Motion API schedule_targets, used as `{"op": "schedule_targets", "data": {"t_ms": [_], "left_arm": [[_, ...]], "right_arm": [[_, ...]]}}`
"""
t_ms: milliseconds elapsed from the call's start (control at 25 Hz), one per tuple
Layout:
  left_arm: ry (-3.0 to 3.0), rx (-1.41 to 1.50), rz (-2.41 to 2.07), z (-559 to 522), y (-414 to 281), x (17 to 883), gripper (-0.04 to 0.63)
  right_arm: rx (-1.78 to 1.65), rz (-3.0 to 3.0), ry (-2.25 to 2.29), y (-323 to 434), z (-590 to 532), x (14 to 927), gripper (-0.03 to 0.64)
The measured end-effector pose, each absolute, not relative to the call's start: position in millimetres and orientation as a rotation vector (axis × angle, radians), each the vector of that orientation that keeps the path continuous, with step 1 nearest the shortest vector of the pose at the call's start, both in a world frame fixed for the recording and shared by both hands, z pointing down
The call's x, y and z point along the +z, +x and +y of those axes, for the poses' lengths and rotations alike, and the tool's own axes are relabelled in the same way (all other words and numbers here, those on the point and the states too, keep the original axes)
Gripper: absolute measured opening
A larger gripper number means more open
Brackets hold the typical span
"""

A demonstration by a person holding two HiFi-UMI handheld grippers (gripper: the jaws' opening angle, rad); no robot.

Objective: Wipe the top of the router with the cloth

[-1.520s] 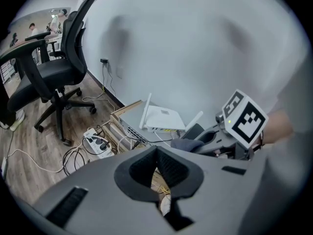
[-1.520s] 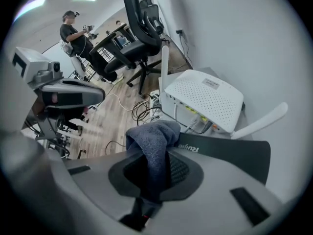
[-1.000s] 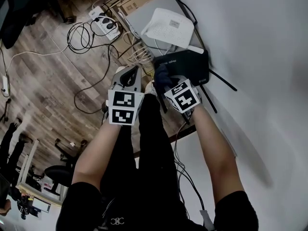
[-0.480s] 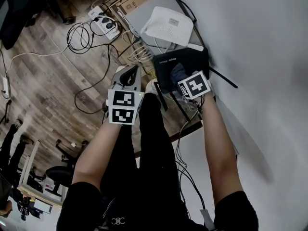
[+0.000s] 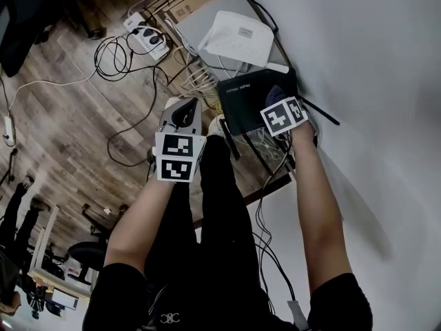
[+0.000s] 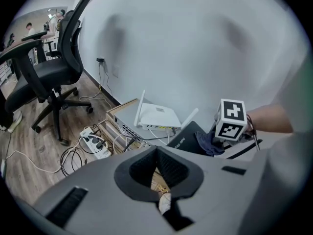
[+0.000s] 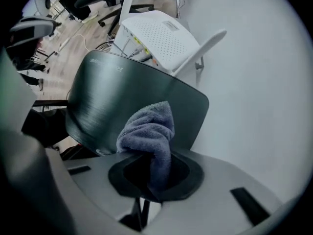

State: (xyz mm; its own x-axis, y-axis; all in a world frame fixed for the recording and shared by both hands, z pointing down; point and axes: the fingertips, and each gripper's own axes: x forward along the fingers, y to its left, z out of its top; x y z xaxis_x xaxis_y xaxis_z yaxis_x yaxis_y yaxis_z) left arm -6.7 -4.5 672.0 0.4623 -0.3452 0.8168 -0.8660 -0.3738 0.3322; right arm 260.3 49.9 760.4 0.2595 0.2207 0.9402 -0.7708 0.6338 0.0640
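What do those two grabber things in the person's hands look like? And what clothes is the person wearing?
Both are smooth grey plastic with a dark padded hollow around the jaws. The left gripper and the right gripper each carry a white cube printed with black square markers. The person wears a black top with short sleeves, so the forearms are bare.
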Motion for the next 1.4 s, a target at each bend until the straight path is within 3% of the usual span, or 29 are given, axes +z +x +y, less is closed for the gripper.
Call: {"op": "schedule_targets", "data": {"t_ms": [1000,1400], "left_arm": [[1.942,0.867,-0.984,-1,1,676,0.002],[1.948,0.858,-0.972,6,9,674,0.002]], "right_arm": [[0.605,-1.228,0.903,276,-10,761,0.028],[0.729,-1.481,0.769,191,18,753,0.028]]}}
